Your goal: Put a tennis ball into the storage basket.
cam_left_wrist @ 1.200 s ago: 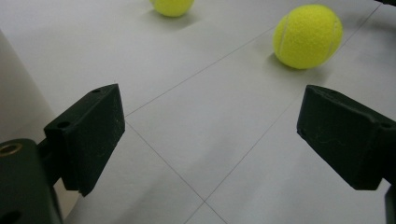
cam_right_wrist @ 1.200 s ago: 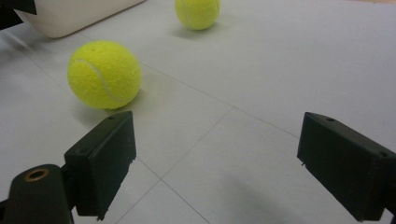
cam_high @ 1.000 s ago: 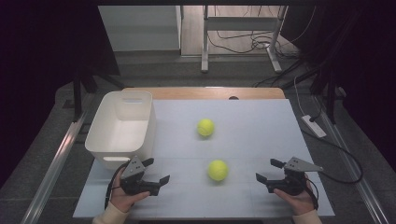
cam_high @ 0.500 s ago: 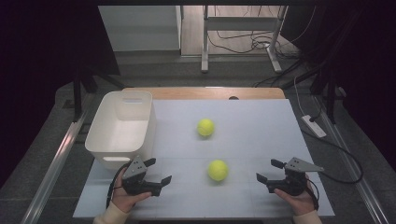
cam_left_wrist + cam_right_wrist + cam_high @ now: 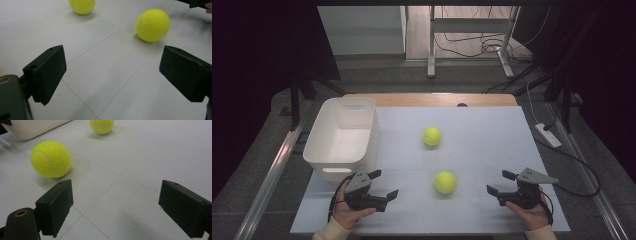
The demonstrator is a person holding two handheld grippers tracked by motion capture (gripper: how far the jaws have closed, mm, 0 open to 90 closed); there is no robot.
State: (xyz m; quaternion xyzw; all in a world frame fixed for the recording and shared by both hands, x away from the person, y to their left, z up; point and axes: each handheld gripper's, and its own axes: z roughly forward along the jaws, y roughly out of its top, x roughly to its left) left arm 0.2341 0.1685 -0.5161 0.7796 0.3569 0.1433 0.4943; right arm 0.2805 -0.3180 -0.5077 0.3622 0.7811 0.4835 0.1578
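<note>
Two yellow tennis balls lie on the white table top (image 5: 492,135): one near ball (image 5: 445,182) between my hands and one farther ball (image 5: 432,136) toward the middle. My left gripper (image 5: 384,183) rests at the front left, open, its jaws having just opened a little more, with nothing between them. Along its jaws (image 5: 112,72) I see the near ball (image 5: 153,25) ahead to the right and the farther ball (image 5: 82,5) beyond. My right gripper (image 5: 498,182) sits at the front right, open and empty (image 5: 115,205), with the near ball (image 5: 51,159) ahead to its left.
A white plastic bin (image 5: 373,131) stands at the table's left, just behind my left hand, and its wall (image 5: 32,127) shows in the right gripper view. A power strip (image 5: 548,135) and cables lie on the floor to the right.
The left gripper's jaws stand slightly wider than before. Both hands and both balls have stayed where they were.
</note>
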